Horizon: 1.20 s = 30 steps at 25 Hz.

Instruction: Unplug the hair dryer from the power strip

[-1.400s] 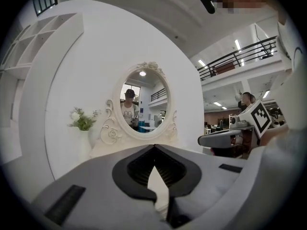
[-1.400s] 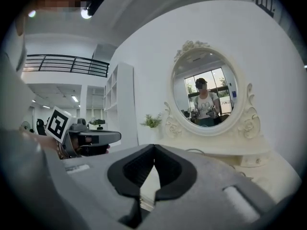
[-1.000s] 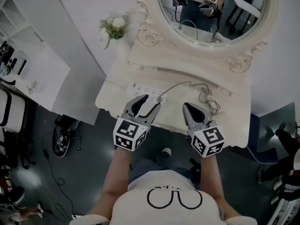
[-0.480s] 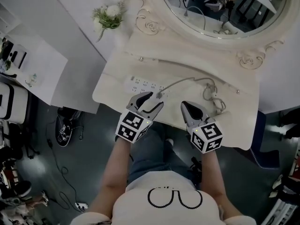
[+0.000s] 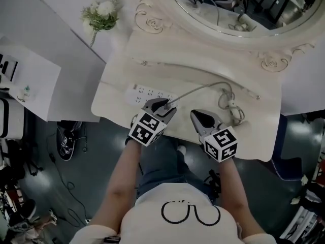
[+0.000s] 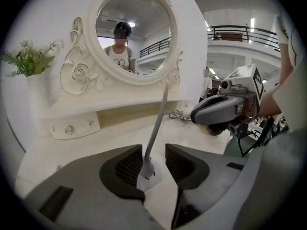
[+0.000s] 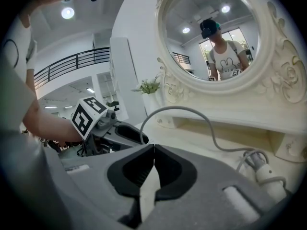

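Hair dryer plug (image 6: 145,169) straddled by left gripper (image 5: 161,104) jaws, just closing, not yet pinching, for pulling off power strip (image 5: 144,93); right gripper (image 7: 153,150) shut, empty.

White power strip (image 5: 147,94) lying flat, plug (image 6: 146,172) upright in it, grey cord (image 5: 203,88) attached

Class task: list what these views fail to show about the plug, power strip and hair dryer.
1. Where the plug sits in the power strip: in the head view the left gripper covers it. Its jaws have just been closing, plug between them, and hide the socket in the left gripper view.
2. Hair dryer body: no view shows it plainly, only its coiled cord.
3. Strip's switch: too small, head view.
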{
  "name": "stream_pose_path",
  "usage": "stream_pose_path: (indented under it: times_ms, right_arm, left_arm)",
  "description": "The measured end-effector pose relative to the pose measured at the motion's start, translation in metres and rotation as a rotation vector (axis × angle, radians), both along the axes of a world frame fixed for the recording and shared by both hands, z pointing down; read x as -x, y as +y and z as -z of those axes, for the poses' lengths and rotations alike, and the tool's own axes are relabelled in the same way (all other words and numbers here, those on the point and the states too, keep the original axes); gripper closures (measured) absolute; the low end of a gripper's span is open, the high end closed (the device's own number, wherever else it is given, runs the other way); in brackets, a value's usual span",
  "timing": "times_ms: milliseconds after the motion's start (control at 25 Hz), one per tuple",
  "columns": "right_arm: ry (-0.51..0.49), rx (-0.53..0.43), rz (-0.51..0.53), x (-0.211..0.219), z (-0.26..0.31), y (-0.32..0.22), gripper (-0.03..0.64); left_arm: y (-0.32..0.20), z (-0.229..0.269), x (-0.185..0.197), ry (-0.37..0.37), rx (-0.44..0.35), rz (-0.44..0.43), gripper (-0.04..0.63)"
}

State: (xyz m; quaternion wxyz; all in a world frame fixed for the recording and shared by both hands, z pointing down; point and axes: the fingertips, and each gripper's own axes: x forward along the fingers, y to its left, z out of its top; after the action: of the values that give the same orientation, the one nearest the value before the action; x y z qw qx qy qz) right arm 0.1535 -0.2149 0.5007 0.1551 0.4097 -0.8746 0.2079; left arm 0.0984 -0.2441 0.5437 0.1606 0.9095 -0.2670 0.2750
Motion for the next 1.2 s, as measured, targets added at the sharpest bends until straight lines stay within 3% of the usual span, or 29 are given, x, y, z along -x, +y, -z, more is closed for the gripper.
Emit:
stream_pose_path:
  times_ms: [120, 160, 240, 320, 440, 600, 800, 960, 1200]
  right_arm:
    - [0.004, 0.008, 0.021, 0.006, -0.006, -0.009, 0.618]
    - [0.006, 0.009, 0.033, 0.01, -0.008, -0.011, 0.618]
    - [0.019, 0.013, 0.066, 0.017, -0.013, -0.016, 0.612]
    - [0.036, 0.015, 0.115, 0.027, -0.02, -0.019, 0.559]
    - [0.056, 0.01, 0.208, 0.043, -0.031, -0.021, 0.535]
    - [0.119, -0.036, 0.346, 0.061, -0.046, -0.025, 0.436]
    - [0.163, -0.063, 0.439, 0.073, -0.063, -0.035, 0.372]
    - [0.219, -0.075, 0.51, 0.084, -0.073, -0.038, 0.362]
    - [0.224, -0.093, 0.51, 0.083, -0.074, -0.036, 0.364]
  left_arm:
    - [-0.008, -0.003, 0.005, 0.003, -0.002, 0.019, 0.548]
    - [-0.009, -0.003, 0.005, 0.01, 0.0, 0.015, 0.552]
    - [-0.01, -0.004, 0.005, 0.025, 0.013, -0.006, 0.557]
    - [-0.011, -0.003, 0.004, 0.052, 0.039, -0.022, 0.557]
    - [-0.012, -0.003, 0.006, 0.103, 0.094, -0.03, 0.557]
    - [-0.013, -0.003, 0.007, 0.127, 0.15, -0.054, 0.557]
    - [-0.014, -0.003, 0.007, 0.173, 0.211, -0.055, 0.552]
    - [-0.015, -0.003, 0.007, 0.182, 0.219, -0.046, 0.552]
    - [-0.013, -0.003, 0.007, 0.129, 0.185, -0.036, 0.554]
